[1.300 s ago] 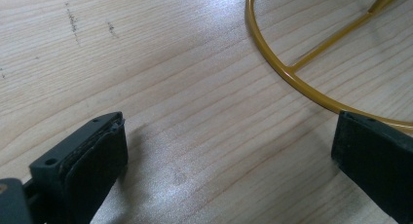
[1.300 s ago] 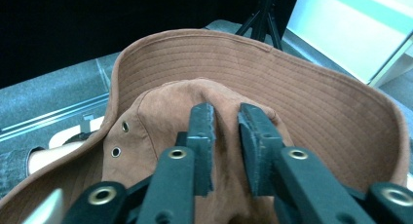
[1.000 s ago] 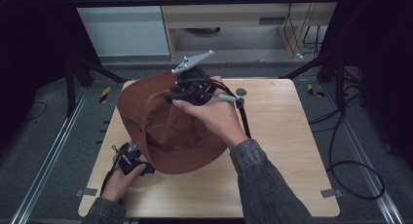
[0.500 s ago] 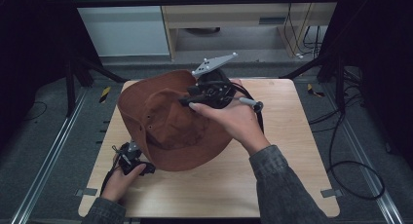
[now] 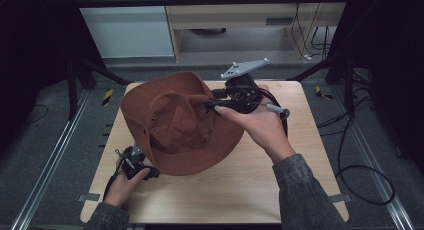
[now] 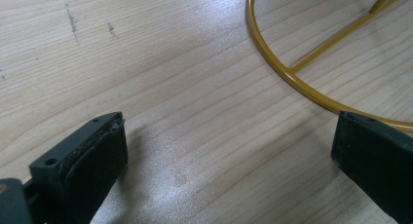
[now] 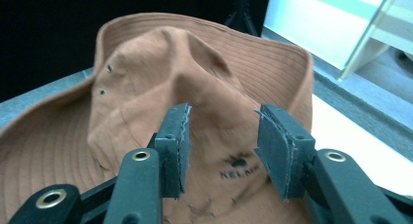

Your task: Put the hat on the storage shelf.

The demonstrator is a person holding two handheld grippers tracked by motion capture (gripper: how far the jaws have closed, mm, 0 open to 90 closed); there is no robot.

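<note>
the hat (image 5: 180,122) sits on the desk (image 5: 250,190), seemingly propped on a yellow wire stand (image 6: 287,73). the right claw (image 7: 221,141) hovers apart at the crown; next it likely pinches the fabric. the left claw (image 6: 224,160) rests apart, low beside the stand.

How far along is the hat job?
Done: brown hat sits crown-up, mid-table. In hand: right gripper open, jaws straddling the crown, not closed. Left gripper open, low over the table by a yellow wire ring. Left: gripping or lifting the hat, if that's the goal; none is stated.
</note>
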